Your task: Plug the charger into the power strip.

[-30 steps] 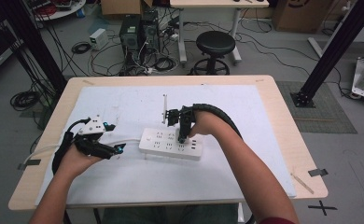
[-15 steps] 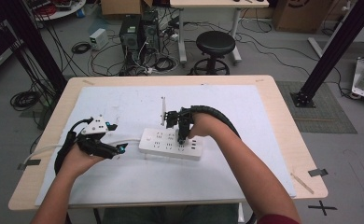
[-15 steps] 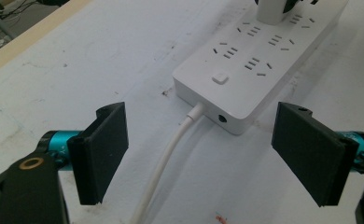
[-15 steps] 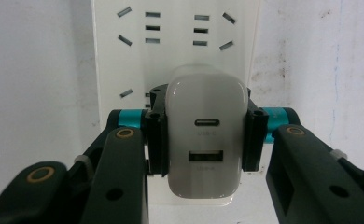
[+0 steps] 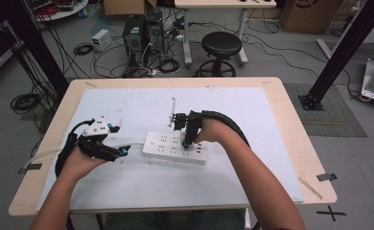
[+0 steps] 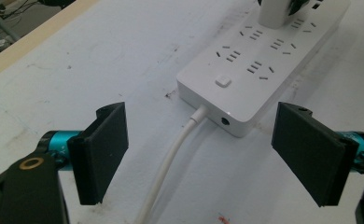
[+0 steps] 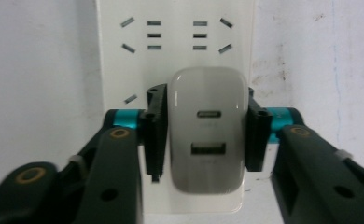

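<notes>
Left gripper: jaws stand wide apart over the white cable, holding nothing.
Power strip: just beyond the left fingertips, its cable end nearest them.
Right gripper: jaws have just been opening; the pads flank the USB charger, touching or barely clear, I cannot tell which.
Charger's place: between the right fingers, seated in the strip.
Handling: small, light, rigid, smooth plastic, likely slippery; pinch its flat sides, pull straight.
</notes>
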A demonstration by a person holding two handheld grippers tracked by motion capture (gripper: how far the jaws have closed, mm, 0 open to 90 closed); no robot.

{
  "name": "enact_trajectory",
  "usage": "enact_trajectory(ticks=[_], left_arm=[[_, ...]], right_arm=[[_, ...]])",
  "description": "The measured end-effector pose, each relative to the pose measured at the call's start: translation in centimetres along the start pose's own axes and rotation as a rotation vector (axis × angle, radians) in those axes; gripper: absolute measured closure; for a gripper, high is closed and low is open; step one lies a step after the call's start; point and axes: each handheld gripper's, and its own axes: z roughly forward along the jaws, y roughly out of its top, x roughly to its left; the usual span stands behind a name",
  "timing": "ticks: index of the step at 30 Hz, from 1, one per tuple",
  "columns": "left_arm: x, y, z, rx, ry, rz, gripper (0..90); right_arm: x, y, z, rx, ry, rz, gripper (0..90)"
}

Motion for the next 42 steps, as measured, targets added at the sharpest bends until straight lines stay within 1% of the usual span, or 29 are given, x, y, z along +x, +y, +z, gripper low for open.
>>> enact_trajectory(ticks=[1,2,3,4,6,8,9,10,11,13,14,15,16,17,18,19,20,21,22,23,25,26,27,28,30,31,32,34,42], left_arm=[[0.0,0.0,0.0,0.000,0.000,0.000,18.7],[0.0,0.0,0.0,0.000,0.000,0.000,18.7],[0.2,0.1,-0.1,-0.018,-0.002,0.006,18.7],[0.3,0.2,-0.1,-0.022,-0.003,0.009,18.7],[0.3,0.2,-0.1,-0.038,0.000,0.006,18.7],[0.3,0.3,-0.2,-0.048,-0.004,0.006,18.7],[0.3,0.3,-0.2,-0.048,-0.004,0.006,18.7],[0.3,0.3,-0.1,-0.060,-0.004,0.006,18.7],[0.3,0.4,-0.2,-0.065,-0.008,0.008,18.7],[0.3,0.4,-0.2,-0.071,-0.012,0.007,18.7],[0.4,0.4,-0.3,-0.096,-0.020,0.003,18.7],[0.4,0.4,-0.3,-0.096,-0.020,0.003,18.7],[0.4,0.4,-0.3,-0.096,-0.020,0.003,18.7],[0.5,0.4,-0.4,-0.116,-0.027,-0.003,18.7],[0.7,0.4,-0.4,-0.128,-0.035,-0.009,18.6],[0.7,0.4,-0.4,-0.128,-0.035,-0.009,18.7],[0.7,0.4,-0.4,-0.128,-0.035,-0.009,18.7],[0.8,0.4,-0.4,-0.140,-0.039,-0.013,18.7],[0.8,0.4,-0.3,-0.147,-0.042,-0.012,18.1],[0.8,0.4,-0.3,-0.147,-0.042,-0.012,18.1],[0.8,0.4,-0.3,-0.147,-0.042,-0.012,18.1],[0.6,0.5,0.0,-0.163,-0.065,0.002,17.8],[0.6,0.5,0.0,-0.163,-0.065,0.002,17.7],[0.5,0.5,0.1,-0.169,-0.071,0.005,17.7],[0.5,0.5,0.1,-0.169,-0.071,0.005,17.7],[0.3,0.6,0.4,-0.182,-0.084,0.013,17.7],[0.3,0.6,0.6,-0.178,-0.087,0.018,17.7],[0.2,0.5,0.8,-0.179,-0.088,0.012,17.6],[-0.1,0.6,1.2,-0.165,-0.091,0.012,17.7]], right_arm=[[0.0,0.0,0.0,0.000,0.000,0.000,54.8],[0.0,-0.4,-0.6,-0.028,-0.009,0.032,54.8],[0.0,-0.4,-0.6,-0.028,-0.009,0.032,49.1],[0.0,-1.9,-2.2,-0.142,-0.020,0.096,38.2],[0.2,-2.8,-2.9,-0.216,-0.020,0.137,32.6],[0.4,-3.9,-3.4,-0.278,-0.014,0.177,32.3],[0.4,-3.9,-3.4,-0.278,-0.014,0.177,32.3],[0.4,-4.4,-3.6,-0.320,-0.020,0.184,32.3],[0.7,-5.8,-3.8,-0.383,-0.025,0.223,29.0],[0.7,-5.8,-3.8,-0.383,-0.025,0.223,29.0],[0.8,-6.4,-3.8,-0.409,-0.029,0.239,28.9],[0.8,-6.4,-3.8,-0.409,-0.029,0.239,28.9],[1.2,-7.8,-3.7,-0.468,-0.024,0.286,28.9],[1.2,-7.8,-3.7,-0.468,-0.024,0.286,26.0],[1.3,-9.2,-3.5,-0.516,-0.022,0.320,24.9],[1.3,-9.2,-3.5,-0.516,-0.022,0.320,24.9],[1.3,-9.6,-3.5,-0.543,-0.026,0.332,24.9],[1.3,-9.6,-3.5,-0.543,-0.026,0.332,24.4],[1.5,-11.0,-3.4,-0.618,-0.029,0.372,21.9],[1.5,-11.0,-3.4,-0.618,-0.029,0.372,21.9],[1.6,-11.5,-3.3,-0.643,-0.042,0.382,21.4],[1.8,-12.9,-3.2,-0.704,-0.044,0.412,21.3],[1.8,-12.9,-3.2,-0.704,-0.044,0.412,21.3],[2.0,-13.2,-3.1,-0.722,-0.053,0.426,21.3],[2.1,-13.6,-3.0,-0.738,-0.058,0.429,21.3],[2.1,-13.6,-3.0,-0.738,-0.058,0.429,21.3],[2.4,-14.7,-2.6,-0.786,-0.059,0.455,19.5],[2.4,-15.0,-2.5,-0.799,-0.058,0.448,19.5],[2.7,-14.9,-2.6,-0.798,-0.065,0.435,19.5]])
